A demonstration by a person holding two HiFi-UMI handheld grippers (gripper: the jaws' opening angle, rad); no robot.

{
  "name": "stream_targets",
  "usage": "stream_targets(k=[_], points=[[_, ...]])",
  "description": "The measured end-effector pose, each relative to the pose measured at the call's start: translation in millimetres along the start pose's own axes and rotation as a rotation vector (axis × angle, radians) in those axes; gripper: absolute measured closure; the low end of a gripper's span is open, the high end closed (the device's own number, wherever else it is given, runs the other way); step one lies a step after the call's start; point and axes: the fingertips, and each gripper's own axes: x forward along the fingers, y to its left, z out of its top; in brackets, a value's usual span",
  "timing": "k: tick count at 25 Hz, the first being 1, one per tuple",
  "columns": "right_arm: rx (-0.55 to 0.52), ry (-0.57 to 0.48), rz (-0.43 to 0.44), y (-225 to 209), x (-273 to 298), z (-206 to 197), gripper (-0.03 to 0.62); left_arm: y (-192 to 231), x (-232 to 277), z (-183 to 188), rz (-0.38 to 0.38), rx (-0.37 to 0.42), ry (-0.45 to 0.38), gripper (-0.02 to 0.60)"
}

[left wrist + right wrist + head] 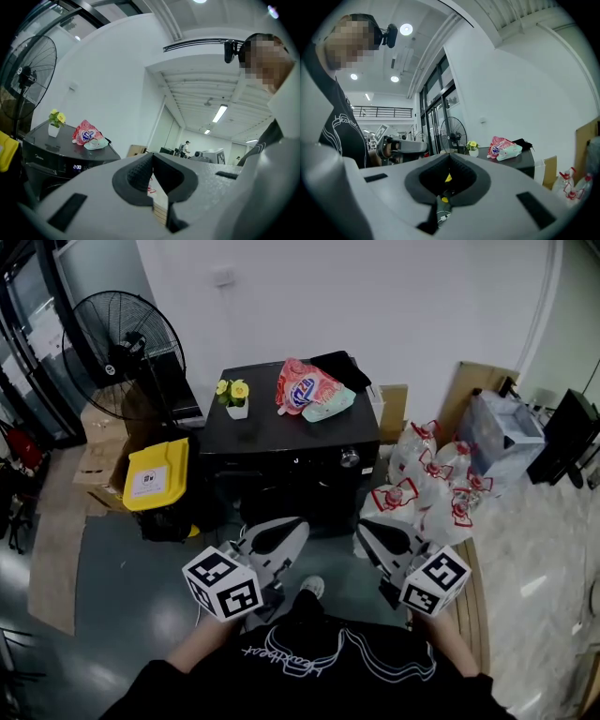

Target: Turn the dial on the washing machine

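The black washing machine (pixel 281 442) stands ahead in the head view, its silver dial (pixel 350 457) at the right end of the front panel. My left gripper (pixel 300 525) and right gripper (pixel 362 527) hang side by side in front of the machine, below the panel and apart from it. Both are shut with nothing between the jaws. The dial is above and a little left of the right gripper's tip. In the left gripper view the closed jaws (pixel 152 157) point past the machine (pixel 56 152), whose lit display (pixel 77 167) shows. In the right gripper view the closed jaws (pixel 449 155) point up over the machine's top (pixel 520 157).
On the machine's top stand a small flower pot (pixel 234 397), a red detergent pouch (pixel 305 388) and a black item (pixel 337 367). A standing fan (pixel 122 352) and a yellow-lidded bin (pixel 157 474) are at its left. Tied plastic bags (pixel 431 488) crowd its right side.
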Motion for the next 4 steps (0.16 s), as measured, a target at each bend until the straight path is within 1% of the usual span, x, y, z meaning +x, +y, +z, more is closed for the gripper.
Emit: stream_targets(k=[4], points=[[0.015,0.004,-0.003,-1.9,4.2,-7.6,0.589,5.2,-0.6,-5.0,-0.003,0.006,0.006,0.577]])
